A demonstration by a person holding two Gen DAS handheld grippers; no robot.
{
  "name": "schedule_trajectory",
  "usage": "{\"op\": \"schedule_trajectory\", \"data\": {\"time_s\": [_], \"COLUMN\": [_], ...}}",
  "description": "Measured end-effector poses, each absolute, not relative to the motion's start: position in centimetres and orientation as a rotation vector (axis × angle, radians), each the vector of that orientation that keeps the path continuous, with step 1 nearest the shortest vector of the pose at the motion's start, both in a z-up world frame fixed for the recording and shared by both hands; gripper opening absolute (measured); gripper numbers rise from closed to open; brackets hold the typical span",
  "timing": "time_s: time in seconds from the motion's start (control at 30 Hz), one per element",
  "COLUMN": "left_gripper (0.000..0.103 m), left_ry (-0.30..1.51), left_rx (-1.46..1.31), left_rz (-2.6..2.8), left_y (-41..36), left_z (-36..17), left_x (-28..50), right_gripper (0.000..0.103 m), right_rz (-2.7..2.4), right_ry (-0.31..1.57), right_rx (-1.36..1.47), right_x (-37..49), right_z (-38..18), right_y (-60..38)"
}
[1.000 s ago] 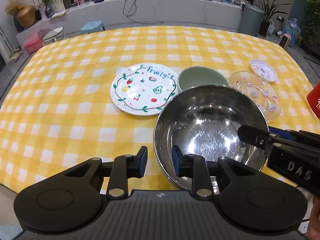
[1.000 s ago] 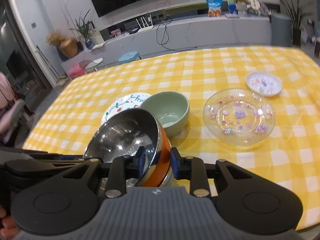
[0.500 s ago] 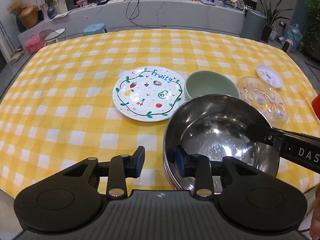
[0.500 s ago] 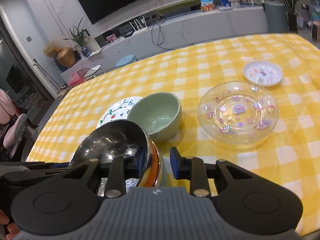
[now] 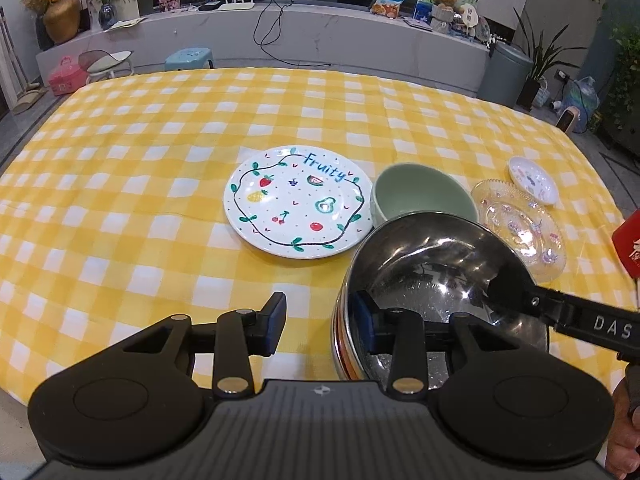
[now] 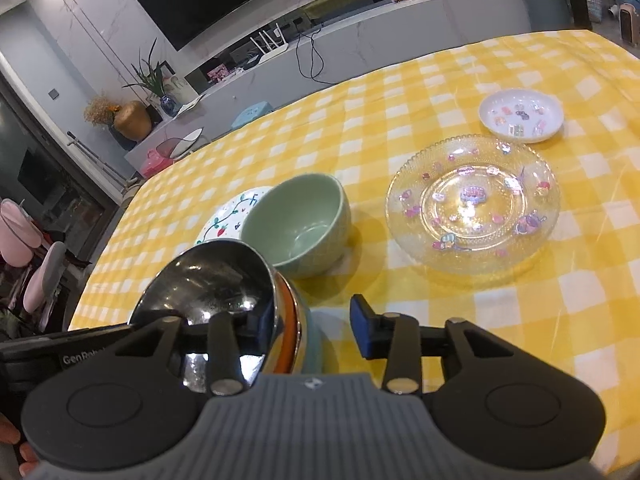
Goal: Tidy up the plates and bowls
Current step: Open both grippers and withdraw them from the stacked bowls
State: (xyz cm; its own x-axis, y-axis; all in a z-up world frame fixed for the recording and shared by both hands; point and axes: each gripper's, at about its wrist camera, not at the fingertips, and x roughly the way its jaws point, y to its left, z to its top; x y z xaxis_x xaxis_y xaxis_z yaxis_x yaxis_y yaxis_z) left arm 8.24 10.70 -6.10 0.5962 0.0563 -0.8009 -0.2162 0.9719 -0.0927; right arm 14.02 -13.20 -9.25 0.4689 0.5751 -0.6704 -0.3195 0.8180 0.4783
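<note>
A steel bowl (image 5: 436,280) with an orange outside sits at the near table edge; it also shows in the right wrist view (image 6: 224,280). My left gripper (image 5: 320,322) is open, its jaws straddling the bowl's left rim. My right gripper (image 6: 308,326) is open, its jaws straddling the bowl's right rim. Beyond stand a green bowl (image 5: 420,196), a white "Fruity" plate (image 5: 296,200), a clear glass plate (image 6: 472,204) and a small white dish (image 6: 520,114).
The table has a yellow checked cloth (image 5: 120,200). A red object (image 5: 628,244) shows at the right edge of the left wrist view. Behind the table are a grey bench, stools and plants.
Both grippers have opened wider around the steel bowl's rim. Both cameras have drawn back a little from the table.
</note>
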Motion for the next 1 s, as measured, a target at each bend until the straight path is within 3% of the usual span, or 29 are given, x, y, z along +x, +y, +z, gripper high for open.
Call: {"op": "schedule_trajectory", "data": {"time_s": [0.2, 0.47, 0.67, 1.0], "left_gripper": [0.051, 0.058, 0.058, 0.058], "left_ry": [0.893, 0.816, 0.814, 0.831], "left_rx": [-0.298, -0.404, -0.383, -0.286], "left_rz": [0.070, -0.020, 0.041, 0.106], "left_y": [11.4, 12.4, 13.0, 12.9], "left_z": [-5.5, -4.0, -2.7, -0.4], "left_x": [8.0, 8.1, 10.0, 14.8], "right_gripper": [0.041, 0.061, 0.067, 0.070], "right_rz": [0.594, 0.586, 0.590, 0.529], "right_ry": [0.915, 0.847, 0.799, 0.754], "right_rx": [0.302, 0.277, 0.232, 0.155], "right_x": [13.8, 13.6, 13.9, 16.7], "right_z": [-8.4, -5.4, -2.7, -0.4], "right_y": [-13.5, -14.2, -14.0, -13.1]}}
